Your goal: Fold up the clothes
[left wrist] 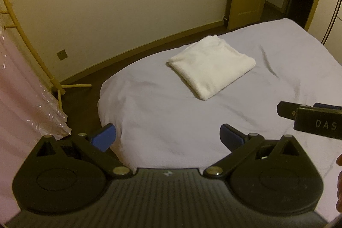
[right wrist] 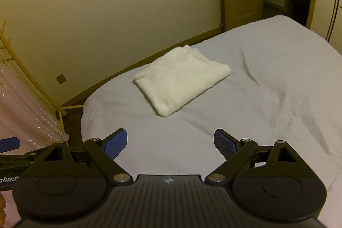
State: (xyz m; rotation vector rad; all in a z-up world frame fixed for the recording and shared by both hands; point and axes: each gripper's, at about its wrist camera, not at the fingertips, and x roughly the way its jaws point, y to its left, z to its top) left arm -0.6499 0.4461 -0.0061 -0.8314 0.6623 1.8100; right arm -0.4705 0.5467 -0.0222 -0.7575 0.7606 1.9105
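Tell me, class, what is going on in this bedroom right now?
A person holds two-finger tongs in each hand over a bed covered with a pale sheet. Both the left tongs and the right tongs are open and hold nothing. A white garment lies already folded into a neat rectangle on the sheet, ahead of both tongs and untouched. A wooden coat rack stands by the wall.

Readable markings:

1. "DAS", pale capitals on the black side of the right hand-held gripper (left wrist: 307,113), seen at the right edge of the left wrist view; the word is cut off by the frame edge.

2. "nRobot", white lettering on the black body of the left hand-held gripper (right wrist: 8,144), at the left edge of the right wrist view; its start and end are cut off.

No other legible text, numbers or signs.
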